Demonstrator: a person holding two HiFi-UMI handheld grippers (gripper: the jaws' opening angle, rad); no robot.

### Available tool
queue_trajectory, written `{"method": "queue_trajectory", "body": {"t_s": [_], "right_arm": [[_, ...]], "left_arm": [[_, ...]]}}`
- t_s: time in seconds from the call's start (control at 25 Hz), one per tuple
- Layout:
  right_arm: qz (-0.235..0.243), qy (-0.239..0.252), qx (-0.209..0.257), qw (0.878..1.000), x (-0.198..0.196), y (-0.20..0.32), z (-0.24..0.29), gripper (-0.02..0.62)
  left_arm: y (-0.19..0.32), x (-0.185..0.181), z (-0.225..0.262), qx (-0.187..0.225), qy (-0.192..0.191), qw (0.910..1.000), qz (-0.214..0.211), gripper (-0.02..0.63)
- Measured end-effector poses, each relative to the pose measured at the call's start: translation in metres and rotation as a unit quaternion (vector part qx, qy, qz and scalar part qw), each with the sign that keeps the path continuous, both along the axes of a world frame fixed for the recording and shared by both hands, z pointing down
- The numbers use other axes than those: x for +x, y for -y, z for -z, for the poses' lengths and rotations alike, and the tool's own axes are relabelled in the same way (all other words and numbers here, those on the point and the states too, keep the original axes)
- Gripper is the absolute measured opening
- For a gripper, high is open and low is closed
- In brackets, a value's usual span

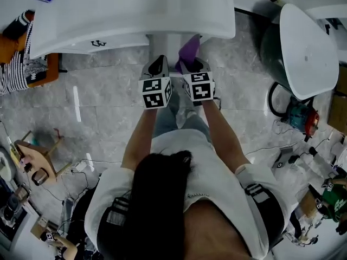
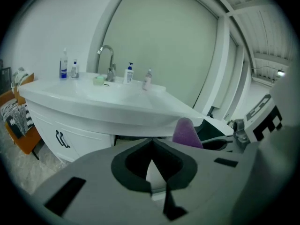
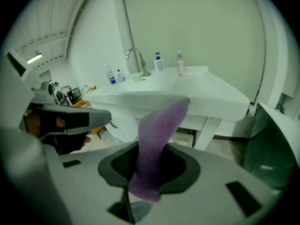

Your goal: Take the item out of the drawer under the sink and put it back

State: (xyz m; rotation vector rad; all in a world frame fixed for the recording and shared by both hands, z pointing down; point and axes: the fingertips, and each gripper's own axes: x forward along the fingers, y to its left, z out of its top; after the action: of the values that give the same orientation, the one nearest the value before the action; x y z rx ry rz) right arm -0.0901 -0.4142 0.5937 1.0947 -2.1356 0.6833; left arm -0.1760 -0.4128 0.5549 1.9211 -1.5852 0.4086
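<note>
Person standing at a white sink [image 1: 217, 20], one tool in each hand, both held low right in front of the basin's front edge.

Right tool [image 1: 194, 64]: jaws pinching a purple item [image 3: 157, 139], which looks like a soft, foam-like strip. The lower end is clamped between the jaws. The rest sticks up and leans toward the sink rim. From overhead the purple shows just under the sink's front edge, above the right tool. The item is out in the open, in front of the cabinet [image 2: 61, 130], not inside it. Can't make out the drawer itself clearly.

Left tool [image 1: 158, 65]: jaws pressed together, nothing between them. It sits just beside the right tool, with the marker cubes nearly side by side.

On the sink top: a curved faucet [image 2: 107, 55], a blue-label bottle [image 2: 63, 64] at the far left, a pump bottle [image 2: 130, 73] and a small pink bottle [image 2: 148, 79] right of the faucet.

Grey marbled floor [image 1: 108, 107]. White toilet lid [image 1: 306, 50] on the person's right. Orange chair [image 1: 51, 69] with a striped cloth [image 1: 13, 69] on their left.
</note>
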Motion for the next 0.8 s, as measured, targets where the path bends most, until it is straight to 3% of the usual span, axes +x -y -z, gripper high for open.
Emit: {"method": "queue_trajectory", "body": {"t_s": [0.24,0.8], "right_arm": [[0.016,0.002,-0.02,1.0,-0.015,0.014,-0.042,0.126],[-0.012,0.017,-0.07,0.997,-0.026,0.045,-0.127,0.126]], "left_arm": [[0.017,-0.005,-0.043,-0.025,-0.012,0.9996,-0.004,0.003],[0.05,-0.007,-0.118,-0.049,-0.025,0.9983,-0.018,0.003]]}}
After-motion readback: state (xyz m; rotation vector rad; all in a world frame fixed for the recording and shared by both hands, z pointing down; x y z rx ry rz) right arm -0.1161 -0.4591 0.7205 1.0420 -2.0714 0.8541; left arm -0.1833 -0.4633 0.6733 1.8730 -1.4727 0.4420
